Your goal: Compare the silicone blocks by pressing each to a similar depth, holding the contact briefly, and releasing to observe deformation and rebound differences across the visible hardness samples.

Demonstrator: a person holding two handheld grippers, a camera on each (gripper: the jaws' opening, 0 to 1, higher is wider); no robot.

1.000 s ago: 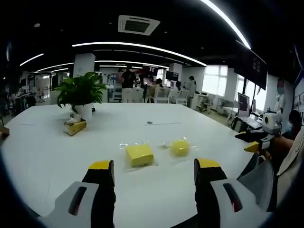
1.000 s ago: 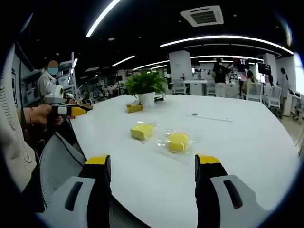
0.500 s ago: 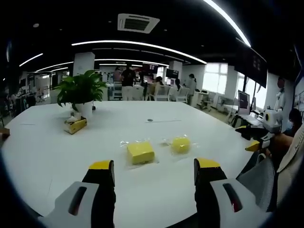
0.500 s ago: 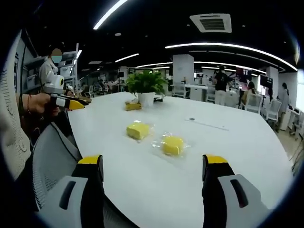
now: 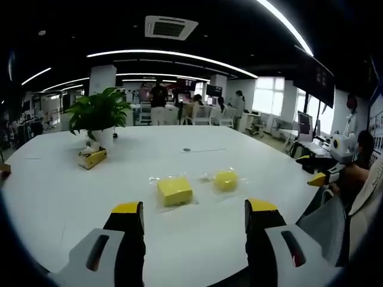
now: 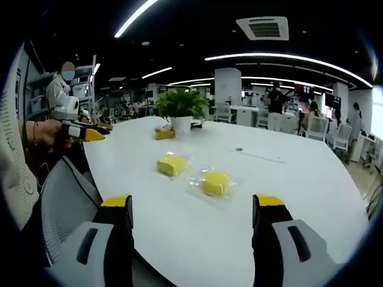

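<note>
Two yellow silicone blocks lie on clear plastic wraps on the white table (image 5: pixel 72 203). The square block (image 5: pixel 175 191) is on the left and the rounder block (image 5: pixel 226 180) on the right. In the right gripper view the square block (image 6: pixel 172 164) lies farther off and the rounder block (image 6: pixel 215 183) nearer. My left gripper (image 5: pixel 194 209) is open, short of the blocks and above the table's near edge. My right gripper (image 6: pixel 194 203) is open too, well back from both blocks. The right gripper (image 5: pixel 326 177) also shows in a hand at the far right of the left gripper view. The left gripper (image 6: pixel 84 133) shows at the left of the right gripper view.
A potted plant (image 5: pixel 100 116) and a yellow box (image 5: pixel 91 157) stand at the table's far left. A small dark disc (image 5: pixel 187 150) lies farther back. A grey mesh chair (image 6: pixel 66 197) sits at the table's edge by the person. Desks, chairs and people fill the office behind.
Both views have shifted slightly with the hands, and the right gripper's jaws look a little wider apart. The blocks lie where they were. Nothing was touched or picked up.
</note>
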